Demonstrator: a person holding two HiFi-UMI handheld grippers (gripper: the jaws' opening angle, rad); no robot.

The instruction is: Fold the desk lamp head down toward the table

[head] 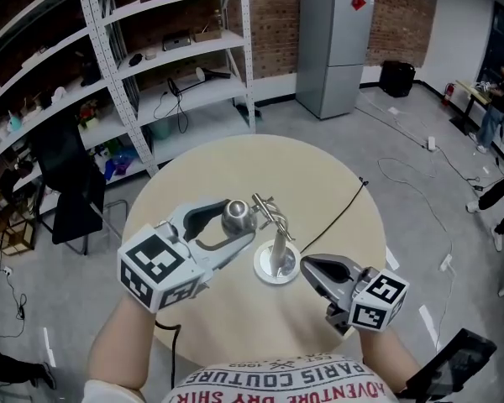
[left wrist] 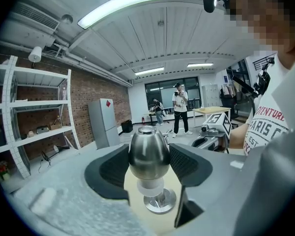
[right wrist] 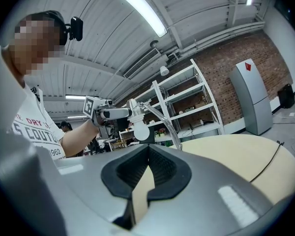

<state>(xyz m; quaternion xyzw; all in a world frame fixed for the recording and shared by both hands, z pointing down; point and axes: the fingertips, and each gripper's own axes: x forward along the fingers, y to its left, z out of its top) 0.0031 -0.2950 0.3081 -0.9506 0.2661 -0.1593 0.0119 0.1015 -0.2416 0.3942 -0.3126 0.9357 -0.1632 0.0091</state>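
The desk lamp stands mid-table on a round white base (head: 263, 272), with a silver arm (head: 280, 243) rising from it. Its egg-shaped silver lamp head (head: 238, 214) (left wrist: 148, 154) sits between the pads of my left gripper (head: 240, 220) (left wrist: 148, 167), which touch it on both sides. My right gripper (head: 306, 264) (right wrist: 147, 149) lies low on the table, jaws together and holding nothing, its tip right beside the base's right rim. In the right gripper view the lamp head (right wrist: 139, 130) and the left gripper show up high, beyond the jaws.
The round beige table (head: 210, 166) carries a black cable (head: 340, 214) running off its right edge. Metal shelves (head: 176, 65) and a black chair (head: 67, 191) stand to the left, a grey cabinet (head: 336, 49) behind. People stand at the far right.
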